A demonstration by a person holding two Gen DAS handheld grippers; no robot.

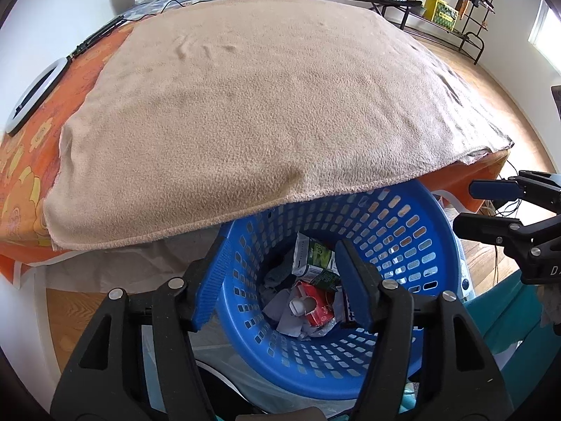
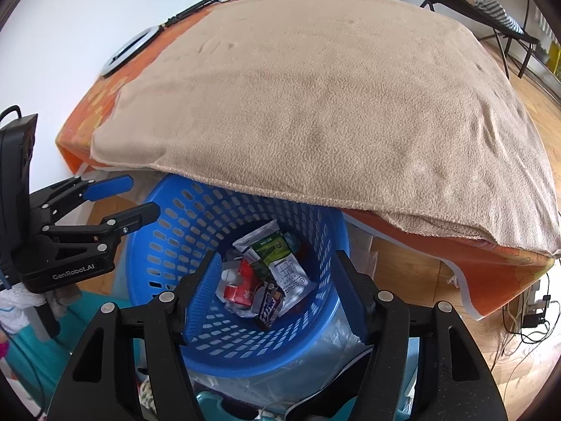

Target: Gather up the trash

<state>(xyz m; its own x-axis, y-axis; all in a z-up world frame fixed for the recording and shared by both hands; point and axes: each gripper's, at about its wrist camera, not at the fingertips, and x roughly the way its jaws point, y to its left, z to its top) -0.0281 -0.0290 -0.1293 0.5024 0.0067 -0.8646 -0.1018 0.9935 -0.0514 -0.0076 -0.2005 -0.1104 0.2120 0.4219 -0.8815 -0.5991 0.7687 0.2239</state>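
Both pairs of fingers stand spread apart with nothing between them; the left gripper (image 1: 280, 280) hangs over the mouth of the blue basket (image 1: 396, 217), its blue pads (image 1: 354, 280) framing the trash at the bottom; the right gripper (image 2: 277, 287) hangs over the same basket (image 2: 168, 242) from the other side, jaws likewise wide and holding nothing. Each gripper shows in the other's view: the right one (image 1: 470, 207) at the right edge of the left wrist view, the left one (image 2: 140, 196) at the left edge of the right wrist view, both just above the basket rim.

Inside the basket lies the collected trash: a red carton (image 1: 313, 303) with a white spout, a green and white carton (image 1: 315, 256) leaning against the far wall, a purple wrapper (image 2: 270, 303) just beside the red carton (image 2: 240, 289), and crumpled pale paper (image 1: 280, 312) under them; in the right wrist view the green and white carton (image 2: 277, 249) rests beside a silvery white pouch (image 2: 292, 280).

The basket stands on the wooden floor (image 2: 413, 266), partly tucked beneath the edge of a table; a beige blanket (image 1: 263, 105) covers the tabletop over an orange flowered cloth (image 1: 28, 161); a white ring light (image 1: 38, 98) lies on the orange cloth near the far left; a black folding chair (image 2: 473, 3) stands well apart in the background.
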